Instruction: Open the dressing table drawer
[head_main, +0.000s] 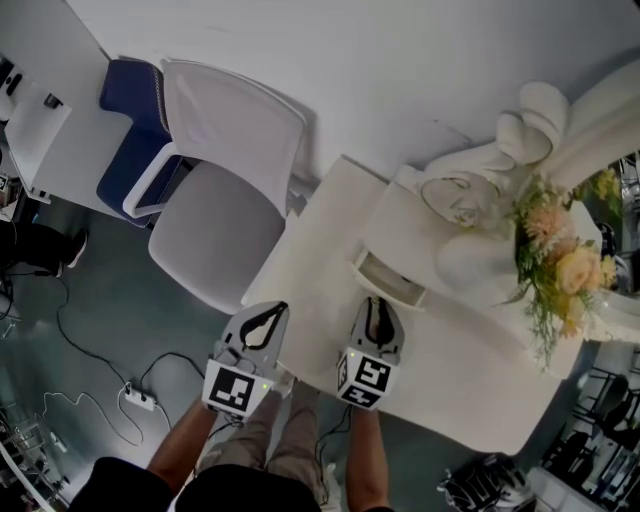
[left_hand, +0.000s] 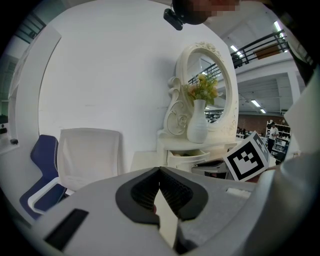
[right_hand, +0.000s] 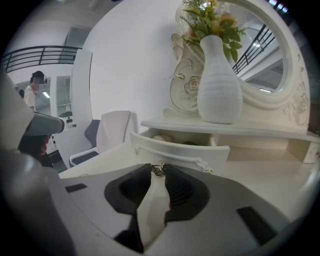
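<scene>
The white dressing table (head_main: 320, 260) carries a small drawer (head_main: 386, 279) that stands pulled partway out beneath the mirror shelf. In the right gripper view the drawer front (right_hand: 175, 150) is just ahead, and its little metal knob (right_hand: 158, 170) sits pinched between the jaw tips. My right gripper (head_main: 374, 302) is shut on that knob. My left gripper (head_main: 272, 310) hovers over the table's left front edge, apart from the drawer, its jaws shut with nothing between them. The left gripper view shows the drawer (left_hand: 187, 159) farther off to the right.
A white vase (right_hand: 217, 85) with flowers (head_main: 555, 265) stands on the shelf before the oval mirror (left_hand: 212, 90). A white office chair (head_main: 225, 190) and a blue one (head_main: 130, 130) stand left of the table. Cables and a power strip (head_main: 140, 400) lie on the floor.
</scene>
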